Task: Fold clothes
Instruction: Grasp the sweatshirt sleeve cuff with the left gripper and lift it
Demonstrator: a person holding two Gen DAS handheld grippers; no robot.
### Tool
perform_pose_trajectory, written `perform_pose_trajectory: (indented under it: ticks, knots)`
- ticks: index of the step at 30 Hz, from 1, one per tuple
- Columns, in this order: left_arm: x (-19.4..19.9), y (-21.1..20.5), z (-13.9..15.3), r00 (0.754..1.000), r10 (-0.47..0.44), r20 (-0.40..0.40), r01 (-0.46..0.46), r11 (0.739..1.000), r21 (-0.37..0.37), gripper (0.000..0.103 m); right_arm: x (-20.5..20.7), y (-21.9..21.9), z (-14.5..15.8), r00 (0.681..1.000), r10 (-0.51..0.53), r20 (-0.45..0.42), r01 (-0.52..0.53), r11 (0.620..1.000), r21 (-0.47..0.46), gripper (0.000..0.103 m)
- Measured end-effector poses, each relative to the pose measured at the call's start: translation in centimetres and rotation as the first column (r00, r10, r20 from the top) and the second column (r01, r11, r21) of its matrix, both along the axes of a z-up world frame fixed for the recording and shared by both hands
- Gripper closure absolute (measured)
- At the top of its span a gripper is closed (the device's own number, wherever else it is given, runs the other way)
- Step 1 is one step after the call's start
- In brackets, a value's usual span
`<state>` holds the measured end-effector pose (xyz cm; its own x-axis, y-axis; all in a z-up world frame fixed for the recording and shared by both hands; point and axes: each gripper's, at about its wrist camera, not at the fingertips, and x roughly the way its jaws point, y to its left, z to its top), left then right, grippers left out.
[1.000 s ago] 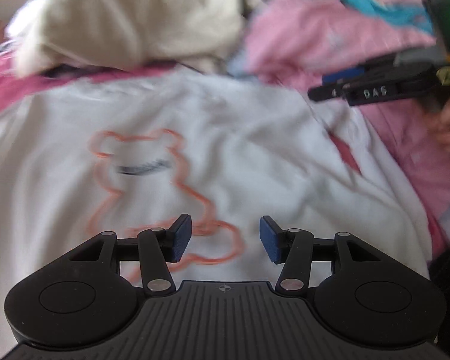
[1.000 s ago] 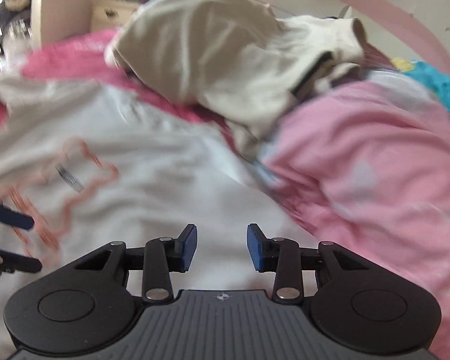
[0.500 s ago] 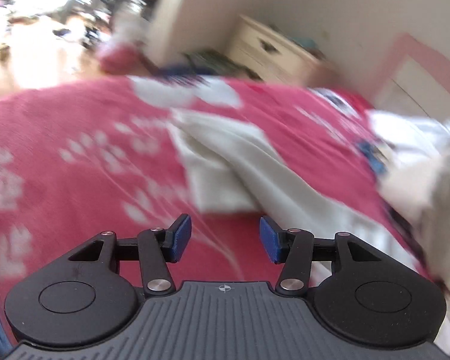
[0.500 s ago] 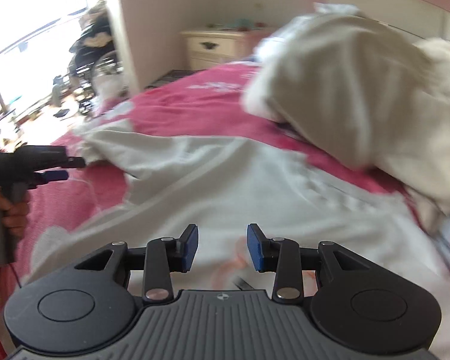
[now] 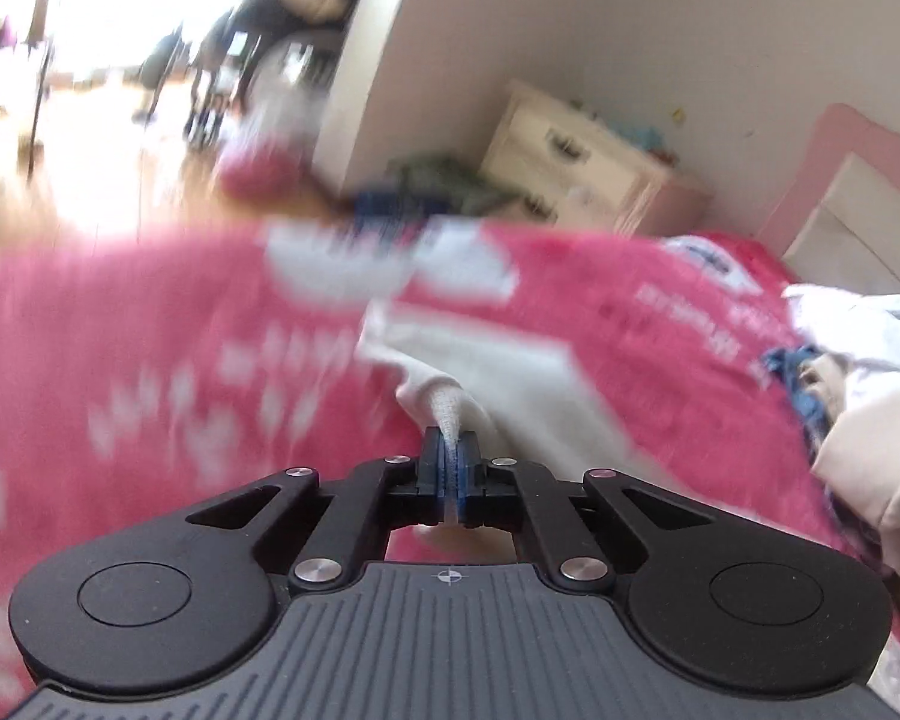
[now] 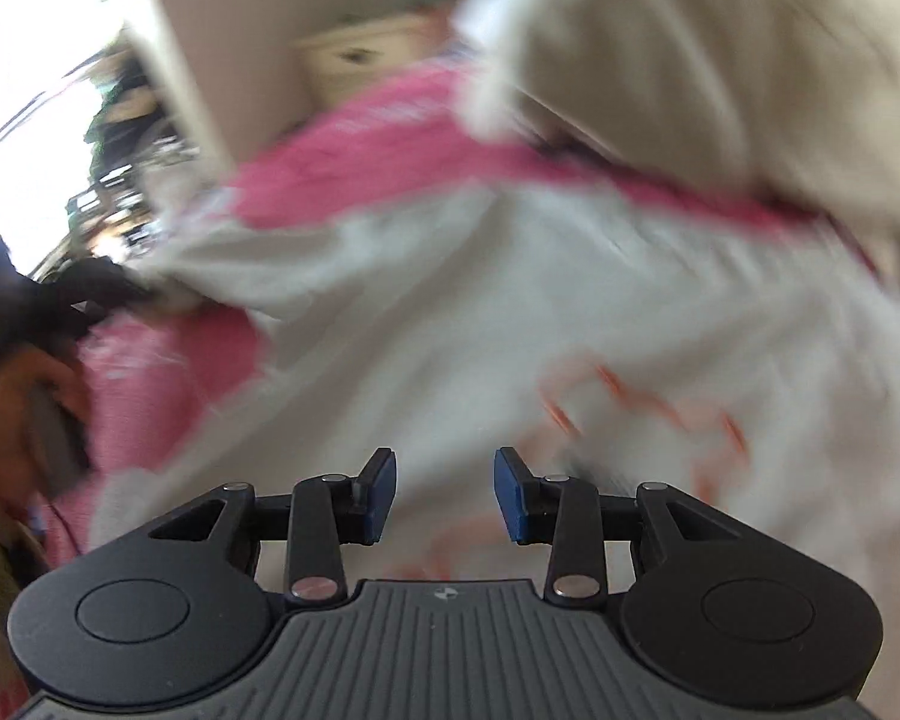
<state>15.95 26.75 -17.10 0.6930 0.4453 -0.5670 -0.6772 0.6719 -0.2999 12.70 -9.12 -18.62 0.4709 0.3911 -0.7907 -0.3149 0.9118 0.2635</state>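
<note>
Left claw [image 5: 450,450] is clamped on a bunched fold of the white shirt's [image 5: 510,384] sleeve, which lies across the red bedspread [image 5: 120,360]. I see my right claw [image 6: 444,495] half-open and empty, hovering over the shirt's orange print [image 6: 660,402]. Cream garment [image 6: 720,60] heaped beyond.

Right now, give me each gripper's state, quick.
Left gripper: shut on the white garment.
Right gripper: open, holding nothing, above the white garment.
</note>
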Motion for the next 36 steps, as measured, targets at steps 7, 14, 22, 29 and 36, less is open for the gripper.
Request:
perform_pose_trajectory:
  ticks: [7,14,22,29,36]
  knots:
    - [6.4,-4.1,10.6,0.971,-0.23,-0.071,0.239,0.885,0.399,0.102,-2.0,-4.7,-2.2,0.992,-0.119,-0.041,0.122,0.988,0.093,0.065]
    - [8.2,-0.6,14.2,0.873,-0.236,-0.427,0.446,0.741,0.502,0.102,-2.8,-5.0,-1.4,0.996,-0.084,-0.009,0.085,0.995,0.057,0.064]
    - [7.9,11.4,11.8,0.806,-0.107,-0.582,0.309,0.915,0.259,0.102,-2.6,-4.3,-1.6,0.998,-0.067,-0.003,0.067,0.998,0.012,0.064]
    - [5.7,16.9,5.9,0.623,-0.113,-0.774,0.294,0.951,0.098,0.101,-2.5,-2.9,-1.7,0.998,-0.056,0.011,0.057,0.997,-0.045,0.06]
    - [4.8,18.7,-0.1,0.485,-0.073,-0.871,0.271,0.96,0.071,0.094,-2.3,-2.5,-1.7,0.998,-0.056,0.008,0.057,0.996,-0.065,0.06]
